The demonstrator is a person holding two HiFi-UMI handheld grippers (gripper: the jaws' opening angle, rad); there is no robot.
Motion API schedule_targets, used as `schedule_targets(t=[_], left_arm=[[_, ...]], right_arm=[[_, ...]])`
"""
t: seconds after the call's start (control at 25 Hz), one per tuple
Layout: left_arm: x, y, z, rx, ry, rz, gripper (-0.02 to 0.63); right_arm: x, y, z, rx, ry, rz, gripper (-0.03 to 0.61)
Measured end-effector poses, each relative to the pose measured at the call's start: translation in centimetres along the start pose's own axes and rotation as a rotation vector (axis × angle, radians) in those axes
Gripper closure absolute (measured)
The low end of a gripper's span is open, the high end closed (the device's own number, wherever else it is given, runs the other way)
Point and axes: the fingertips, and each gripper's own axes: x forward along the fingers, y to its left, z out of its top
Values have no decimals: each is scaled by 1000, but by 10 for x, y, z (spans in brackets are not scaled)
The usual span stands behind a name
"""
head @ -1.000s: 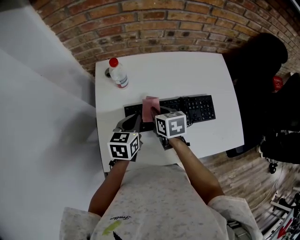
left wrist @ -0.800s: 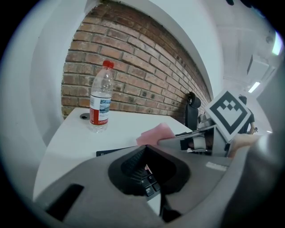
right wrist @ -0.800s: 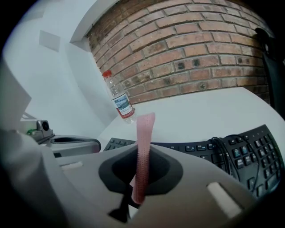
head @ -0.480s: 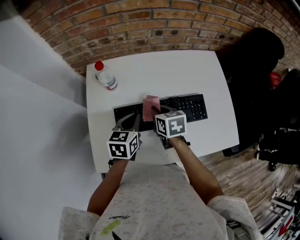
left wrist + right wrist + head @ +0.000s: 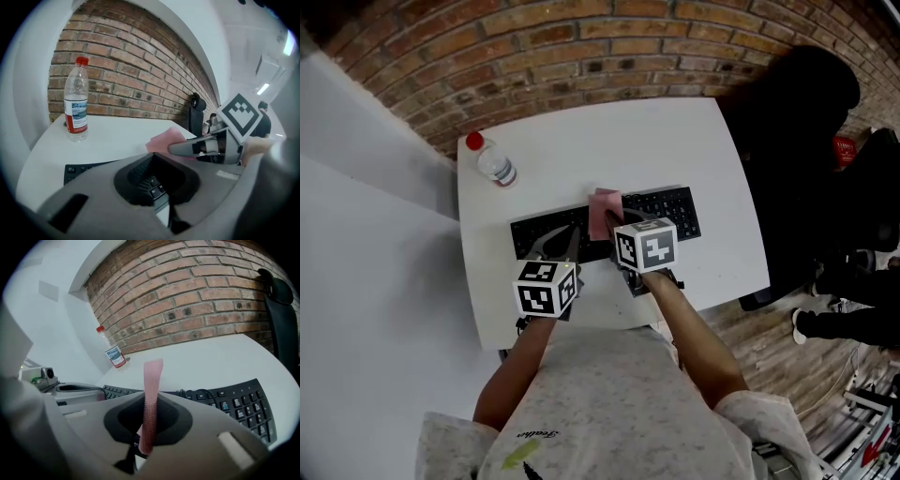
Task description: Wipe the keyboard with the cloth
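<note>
A black keyboard lies across the white table. My right gripper is shut on a pink cloth, which stands on edge over the middle keys. In the right gripper view the cloth rises as a thin strip between the jaws, with the keyboard behind it. My left gripper hangs over the keyboard's left part with its jaws together and nothing in them. In the left gripper view, keys lie below, and the cloth and right gripper finger are to the right.
A water bottle with a red cap stands at the table's far left corner, and also shows as the bottle and bottle. A brick wall backs the table. A black chair stands at the right, with someone's shoes beyond it.
Both grippers and the cloth now sit further right along the keyboard. The table and bottle have slid left in the head view.
</note>
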Motion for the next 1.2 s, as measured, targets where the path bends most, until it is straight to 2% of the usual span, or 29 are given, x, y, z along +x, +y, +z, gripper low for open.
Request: schedule_targets(t=[1.2], left_arm=[[57,-69,7,21,10,-16,620]], right_arm=[[-53,-104,5,81,-31,-3,560]])
